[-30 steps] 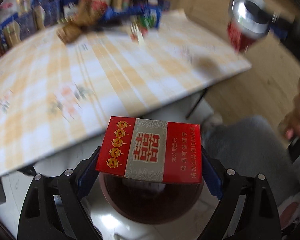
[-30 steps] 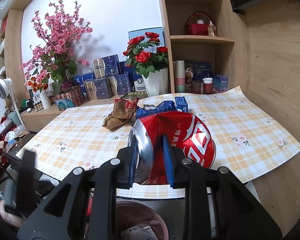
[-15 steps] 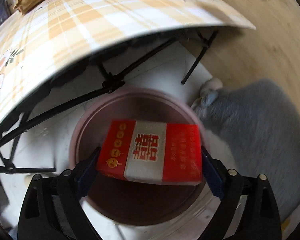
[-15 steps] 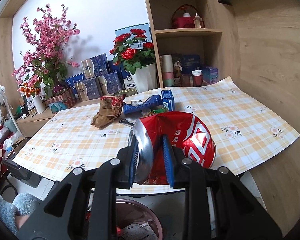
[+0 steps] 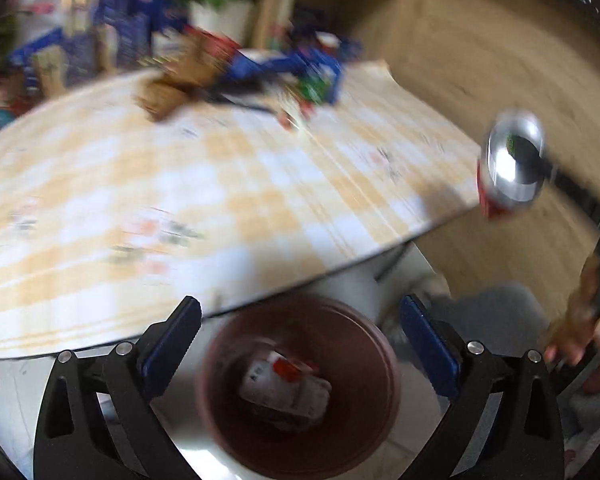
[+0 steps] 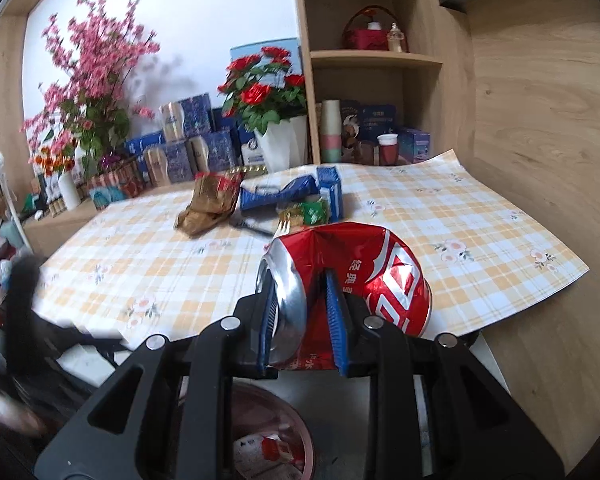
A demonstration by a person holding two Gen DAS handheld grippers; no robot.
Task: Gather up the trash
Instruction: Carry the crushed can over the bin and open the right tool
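Note:
My left gripper (image 5: 300, 338) hangs above the brown trash bin (image 5: 376, 364) on the floor. Its jaws are opening and nothing is between them. A red and white cigarette box (image 5: 286, 386) lies inside the bin. My right gripper (image 6: 302, 312) is shut on a crushed red soda can (image 6: 364, 276), held above the table's front edge; the same can (image 5: 510, 168) shows at the right of the blurred left wrist view. The bin (image 6: 300, 428) sits below the right gripper. A brown wrapper (image 6: 208, 204) and a blue packet (image 6: 278, 196) lie on the table.
A checked yellow tablecloth (image 6: 480, 232) covers the table. Flower pots, blue boxes and cups stand along its back by a wooden shelf (image 6: 376, 56). A wooden wall (image 6: 548, 120) is at right. A person's hand (image 5: 580, 344) and grey sleeve show at right.
The left jaws let go of the cigarette box, which dropped into the bin. The left gripper tilted up from the bin toward the table. The right gripper sank slightly, still holding the can.

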